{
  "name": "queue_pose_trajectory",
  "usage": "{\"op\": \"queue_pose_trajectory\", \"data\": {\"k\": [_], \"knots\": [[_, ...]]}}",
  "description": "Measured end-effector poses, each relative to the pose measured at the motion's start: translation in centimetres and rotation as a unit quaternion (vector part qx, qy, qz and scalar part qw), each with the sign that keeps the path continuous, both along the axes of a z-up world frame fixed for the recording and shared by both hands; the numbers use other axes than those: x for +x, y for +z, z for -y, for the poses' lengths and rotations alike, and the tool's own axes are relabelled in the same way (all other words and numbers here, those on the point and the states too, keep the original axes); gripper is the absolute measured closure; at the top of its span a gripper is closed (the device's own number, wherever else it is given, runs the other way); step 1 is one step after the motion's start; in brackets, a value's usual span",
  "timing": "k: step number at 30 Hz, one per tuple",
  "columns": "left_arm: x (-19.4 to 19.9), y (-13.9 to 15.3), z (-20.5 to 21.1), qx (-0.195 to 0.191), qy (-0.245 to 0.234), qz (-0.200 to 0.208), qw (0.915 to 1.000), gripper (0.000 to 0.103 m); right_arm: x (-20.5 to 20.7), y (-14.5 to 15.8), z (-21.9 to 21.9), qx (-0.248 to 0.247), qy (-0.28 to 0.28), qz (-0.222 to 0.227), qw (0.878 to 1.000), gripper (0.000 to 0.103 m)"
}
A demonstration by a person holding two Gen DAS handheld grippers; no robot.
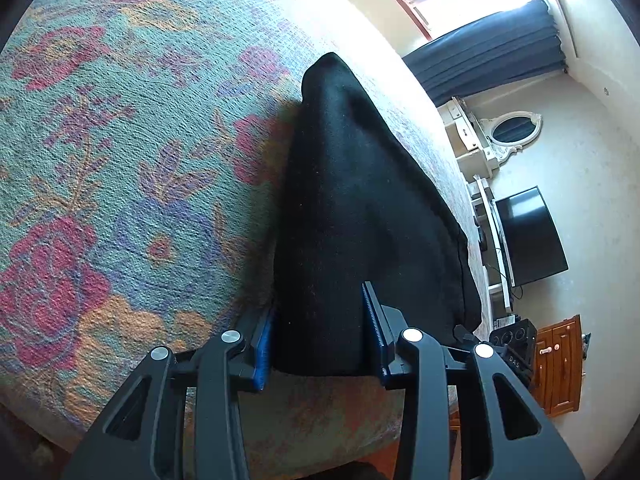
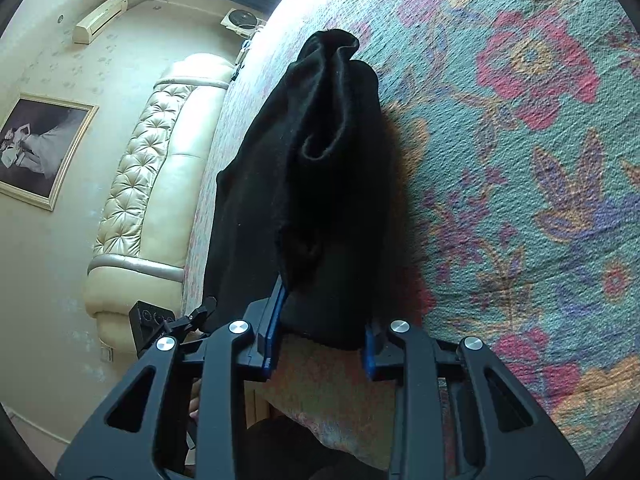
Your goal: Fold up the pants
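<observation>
Jaws clamped on both sides, and it is black cloth in each! The left gripper [image 1: 320,344] has its blue-padded jaws pressed on a near corner of the black fabric pants [image 1: 352,208], and the right gripper [image 2: 320,340] grips another near corner of the same garment [image 2: 320,168], its jaws squeezed onto a thick bunch of cloth.

The pants sit on the floral woven bedspread in teal, pink and orange [image 1: 120,160], and they are lifted into a tent. In the left wrist view the cloth rises from the jaws and narrows to a rounded peak far ahead, so its long axis runs straight away from the gripper, up the picture. In the right wrist view the same long shape runs away from the jaws, with a rolled, open fold near its far end and a loose flap hanging to the left.

Both grippers tilt downward toward the bed, fingers pointing forward along the garment, side by side at its near edge. Whether the near edge is the waist or the hems, I cannot tell.

The count: one pair of pants, two grippers, one bed. Off the bed, one dark flat television screen [image 1: 528,236] and one cream tufted leather headboard [image 2: 152,168].
</observation>
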State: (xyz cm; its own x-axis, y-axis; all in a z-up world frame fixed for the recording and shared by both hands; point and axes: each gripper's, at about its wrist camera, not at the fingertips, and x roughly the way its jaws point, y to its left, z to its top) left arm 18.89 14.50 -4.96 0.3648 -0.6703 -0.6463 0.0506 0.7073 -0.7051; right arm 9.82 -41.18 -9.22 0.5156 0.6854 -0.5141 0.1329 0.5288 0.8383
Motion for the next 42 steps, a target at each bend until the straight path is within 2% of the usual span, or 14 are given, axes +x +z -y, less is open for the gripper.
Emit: {"op": "queue_pose_trajectory", "data": {"k": [11,30,33,35,37,41,42], "knots": [[-0.4,0.6,0.2,0.036,-0.02,0.02,0.999,0.064,-1.5,-0.7,0.4,0.007,0.0,-0.002,1.0,0.073],[0.0,0.7,0.7,0.047,-0.019,0.021,0.9985,0.064,-1.8,-0.9,0.9,0.014,-0.005,-0.006,1.0,0.073],[0.0,0.8,0.6,0.042,-0.022,0.021,0.9987,0.059,-1.9,-1.0,1.3,0.019,-0.003,-0.014,1.0,0.064],[-0.1,0.7,0.3,0.031,-0.023,0.016,0.9991,0.052,-2.0,-1.2,1.9,0.025,-0.001,-0.02,0.999,0.056],[-0.4,1.0,0.0,0.032,-0.022,0.02,0.999,0.049,-2.0,-0.9,2.6,0.026,0.0,-0.022,0.999,0.05],[-1.3,3.1,-0.1,0.058,-0.028,0.079,0.9948,0.049,-1.2,0.6,5.0,0.001,-0.026,-0.003,1.0,0.035],[-1.4,3.6,0.0,0.062,-0.03,0.093,0.9933,0.049,-0.7,0.7,5.6,0.001,-0.034,-0.002,0.999,0.034]]}}
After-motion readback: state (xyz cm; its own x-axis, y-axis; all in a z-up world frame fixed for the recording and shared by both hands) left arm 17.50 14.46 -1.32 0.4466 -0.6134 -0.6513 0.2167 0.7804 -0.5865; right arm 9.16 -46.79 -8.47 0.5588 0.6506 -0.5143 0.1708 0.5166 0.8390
